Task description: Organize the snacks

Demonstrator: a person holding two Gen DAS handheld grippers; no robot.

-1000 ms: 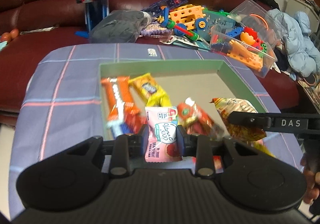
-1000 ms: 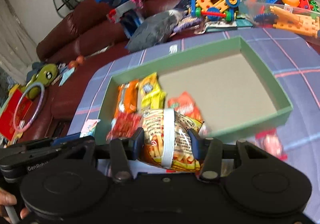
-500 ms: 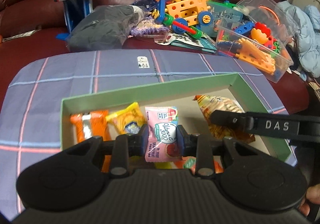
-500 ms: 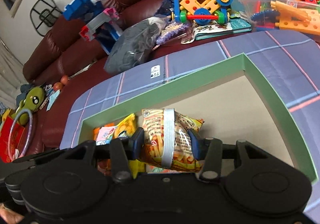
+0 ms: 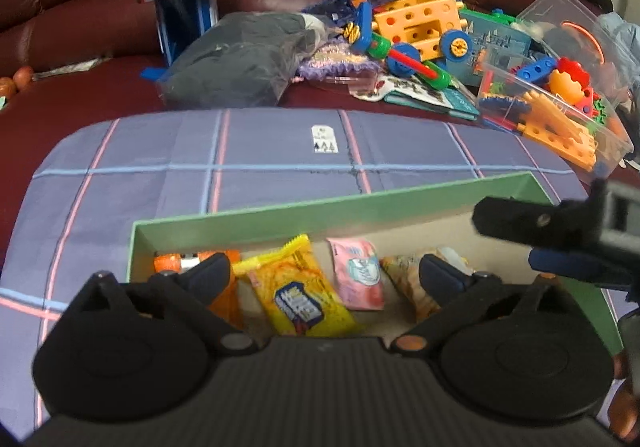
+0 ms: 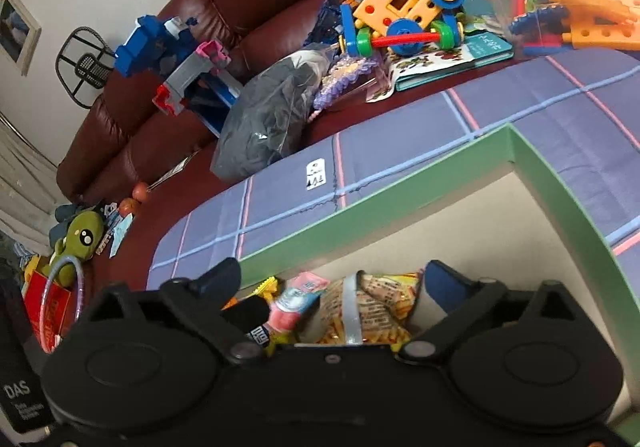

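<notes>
Left gripper (image 5: pixel 322 275) and right gripper (image 6: pixel 332 281): jaws opening wide, nothing clamped. Below them, inside the shallow green cardboard box (image 5: pixel 328 209), a pink yoghurt-type sachet (image 5: pixel 356 273), a yellow foil snack pack (image 5: pixel 300 291), an orange wrapper (image 5: pixel 188 259) and a printed crisp bag w/ grey band (image 6: pixel 360 311) are laid approx. side by side. Task judged largely done; leftovers outside the box can't be confirmed. "DAS" is read on the left gripper's body (image 6: pixel 18 391); pack labels too blurred.

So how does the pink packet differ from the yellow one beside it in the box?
The pink packet is smaller and pale with a round white label; the yellow packet is larger and brighter with a blue logo. The pink one lies nearer the box middle, the yellow one further left, by the orange packet. Both lie flat, unheld.
</notes>
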